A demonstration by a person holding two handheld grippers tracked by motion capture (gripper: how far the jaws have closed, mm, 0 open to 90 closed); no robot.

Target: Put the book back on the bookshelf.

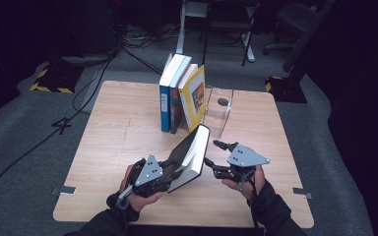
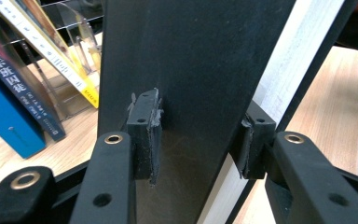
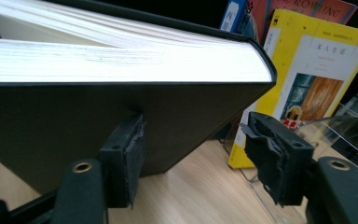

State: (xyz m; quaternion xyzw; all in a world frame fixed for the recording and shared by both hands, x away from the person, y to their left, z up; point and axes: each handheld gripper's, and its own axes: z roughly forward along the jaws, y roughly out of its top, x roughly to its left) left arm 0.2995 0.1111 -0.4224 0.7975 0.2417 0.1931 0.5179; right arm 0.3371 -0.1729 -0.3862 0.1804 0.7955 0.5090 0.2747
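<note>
A thick black hardcover book [image 1: 193,153] is held tilted above the table, its white page edge facing right. My left gripper [image 1: 174,170] is shut on it near its lower end. In the left gripper view the two pads [image 2: 145,133] press on the black book [image 2: 191,56] from both sides. My right gripper [image 1: 212,152] stands open just right of the book, with nothing between its fingers. In the right gripper view the black book [image 3: 74,116] fills the upper left, just beyond the spread jaws of my right gripper [image 3: 196,158].
A blue book [image 1: 166,98], a dark one and a yellow book [image 1: 194,96] lean together at the back of the wooden table [image 1: 118,142]. A clear plastic bookend [image 1: 220,113] stands to their right. Grey carpet, cables and chair legs lie beyond.
</note>
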